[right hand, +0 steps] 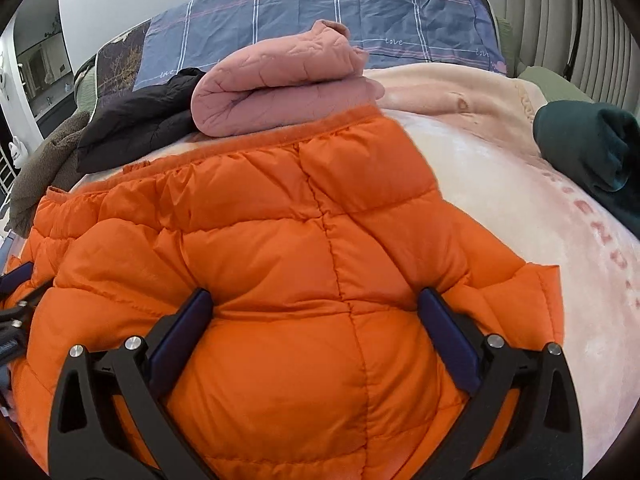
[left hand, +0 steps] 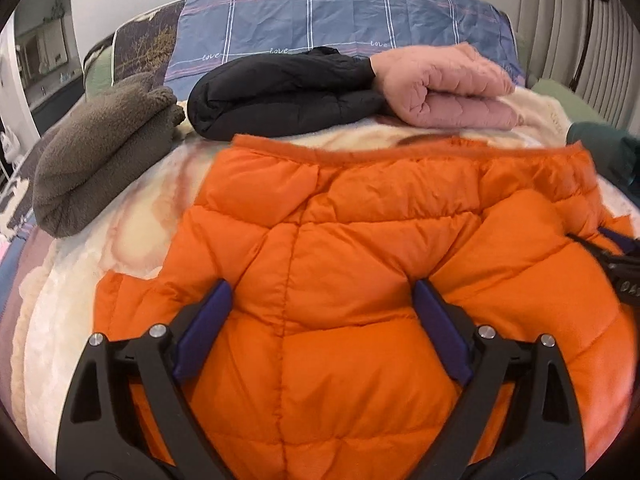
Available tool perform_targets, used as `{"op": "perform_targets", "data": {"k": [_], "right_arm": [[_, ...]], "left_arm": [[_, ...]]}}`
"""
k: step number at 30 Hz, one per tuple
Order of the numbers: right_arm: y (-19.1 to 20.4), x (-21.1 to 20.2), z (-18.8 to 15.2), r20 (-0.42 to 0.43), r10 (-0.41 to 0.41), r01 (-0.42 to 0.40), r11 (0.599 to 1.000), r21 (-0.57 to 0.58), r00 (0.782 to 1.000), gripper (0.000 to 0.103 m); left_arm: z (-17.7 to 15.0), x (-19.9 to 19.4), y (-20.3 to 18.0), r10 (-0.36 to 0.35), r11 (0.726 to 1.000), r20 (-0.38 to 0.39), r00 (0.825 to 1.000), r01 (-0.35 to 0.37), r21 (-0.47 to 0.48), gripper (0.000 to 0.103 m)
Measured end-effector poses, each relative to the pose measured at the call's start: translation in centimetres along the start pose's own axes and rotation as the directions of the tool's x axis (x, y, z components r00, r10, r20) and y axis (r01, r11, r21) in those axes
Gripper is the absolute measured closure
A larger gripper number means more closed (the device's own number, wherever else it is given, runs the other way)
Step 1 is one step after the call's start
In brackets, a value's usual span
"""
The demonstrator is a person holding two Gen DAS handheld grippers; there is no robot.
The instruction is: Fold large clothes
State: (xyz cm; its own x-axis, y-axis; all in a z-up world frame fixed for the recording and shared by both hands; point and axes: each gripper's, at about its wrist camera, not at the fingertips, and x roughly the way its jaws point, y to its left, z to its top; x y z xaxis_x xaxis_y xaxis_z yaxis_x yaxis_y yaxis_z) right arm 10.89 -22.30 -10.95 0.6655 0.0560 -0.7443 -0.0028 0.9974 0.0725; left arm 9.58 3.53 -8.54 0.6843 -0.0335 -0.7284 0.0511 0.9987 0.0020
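An orange puffer jacket (left hand: 340,240) lies spread on the cream blanket (left hand: 132,208) of a bed, hem edge toward the far side. It also fills the right wrist view (right hand: 260,240). My left gripper (left hand: 322,292) is open, its jaws wide apart with a puffed fold of the jacket bulging between them. My right gripper (right hand: 316,300) is open in the same way over the jacket's right part. The right gripper's tip shows at the right edge of the left wrist view (left hand: 624,268); the left gripper's tip shows at the left edge of the right wrist view (right hand: 16,304).
Folded clothes lie along the far side: a grey-brown fleece (left hand: 96,160), a black jacket (left hand: 280,100) and a pink quilted jacket (left hand: 448,88). A dark teal garment (right hand: 588,148) lies at the right. A blue plaid duvet (left hand: 320,16) is behind them. Bare blanket (right hand: 500,184) lies right of the jacket.
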Motion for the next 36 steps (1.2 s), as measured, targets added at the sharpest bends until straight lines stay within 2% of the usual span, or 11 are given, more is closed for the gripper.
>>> {"op": "perform_targets", "data": {"k": [3,6,8,10,13,19,23,26,30,32,36], "right_arm": [[0.7,-2.3,0.5,0.006,-0.053,0.053,0.999,-0.002,0.999,0.003],[2.0,-5.2,1.3,0.063,0.055,-0.054,0.998,-0.008,0.997,0.011],[3.5,-6.6,2.0,0.095,0.108,-0.105,0.994,-0.039,0.990,0.019],[5.4,-7.0,2.6,0.105,0.152,-0.143,0.986,-0.091,0.983,0.027],[7.9,-5.4,3.1,0.048,0.173,-0.165,0.977,-0.136,0.984,0.040],[8.9,-0.3,3.2,-0.080,0.217,-0.221,0.975,-0.038,0.973,0.039],[8.9,1.2,2.5,-0.070,0.223,-0.225,0.974,-0.022,0.972,0.035],[9.5,1.2,2.3,-0.066,0.190,-0.194,0.979,-0.058,0.980,0.034],[9.6,0.5,3.1,-0.077,0.179,-0.181,0.983,-0.029,0.981,0.034],[10.1,1.2,3.3,-0.083,0.162,-0.166,0.985,-0.052,0.983,0.034],[10.2,3.0,2.8,-0.075,0.159,-0.165,0.983,-0.084,0.984,0.028]], "left_arm": [[0.1,-3.1,2.4,-0.010,0.998,0.048,0.999,0.013,-0.064,0.010],[-0.3,-5.9,6.4,0.008,0.991,0.096,0.995,0.005,-0.134,0.010],[-0.8,-6.4,9.3,0.028,0.982,0.084,0.996,-0.012,-0.190,0.010],[-1.8,-6.0,11.8,0.020,0.971,0.039,0.999,-0.011,-0.239,0.010],[-3.6,-4.8,13.5,-0.086,0.955,-0.015,0.996,0.078,-0.286,0.010],[-5.8,-3.4,14.6,-0.228,0.919,-0.033,0.973,0.204,-0.337,0.010],[-6.2,-2.5,14.2,-0.284,0.907,-0.018,0.959,0.263,-0.328,0.010],[-6.5,-2.3,14.0,-0.295,0.906,-0.009,0.955,0.277,-0.319,0.010],[-6.5,-2.7,14.1,-0.318,0.899,0.003,0.948,0.303,-0.318,0.011],[-6.4,-2.7,14.0,-0.335,0.896,0.004,0.942,0.320,-0.309,0.011],[-6.6,-2.1,13.9,-0.364,0.886,-0.005,0.931,0.344,-0.312,0.015]]}}
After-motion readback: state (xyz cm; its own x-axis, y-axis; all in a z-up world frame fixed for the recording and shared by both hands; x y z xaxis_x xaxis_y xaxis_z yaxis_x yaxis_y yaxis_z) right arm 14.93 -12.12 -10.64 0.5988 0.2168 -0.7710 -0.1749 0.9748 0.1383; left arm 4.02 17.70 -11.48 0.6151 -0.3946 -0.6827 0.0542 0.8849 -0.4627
